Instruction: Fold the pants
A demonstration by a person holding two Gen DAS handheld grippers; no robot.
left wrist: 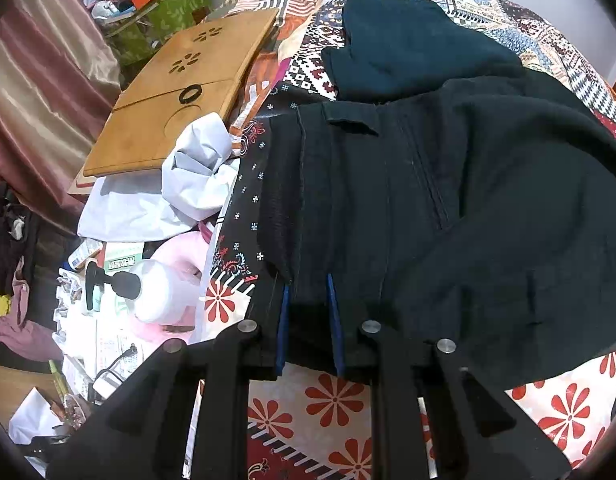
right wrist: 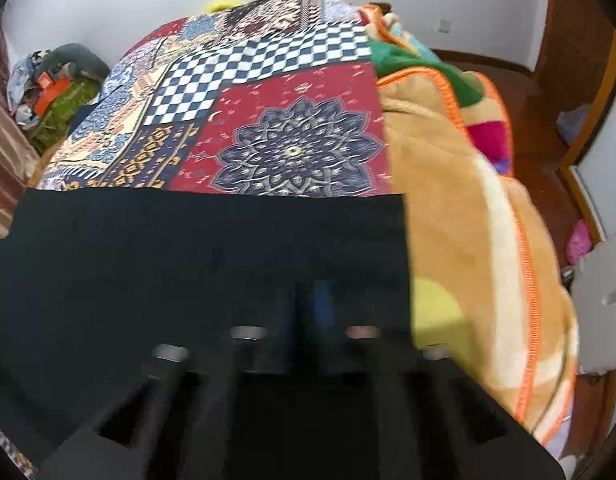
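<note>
Black pants (left wrist: 448, 208) lie spread on a patterned bedspread (left wrist: 336, 400), waistband end near me, with a belt loop and a zipped pocket showing. My left gripper (left wrist: 308, 300) is shut on the waistband edge of the pants, cloth pinched between its blue pads (left wrist: 283, 320). In the right wrist view, which is blurred, the pants (right wrist: 187, 260) hang as a flat black sheet in front of the bedspread (right wrist: 291, 120). My right gripper (right wrist: 312, 300) is shut on the pants near their right edge.
A second dark garment (left wrist: 408, 40) lies beyond the pants. A wooden lap tray (left wrist: 179, 92), white cloth (left wrist: 179, 188) and a white pump bottle (left wrist: 155, 292) sit left of the bed. A tan fleece blanket (right wrist: 468, 240) covers the bed's right side, floor beyond.
</note>
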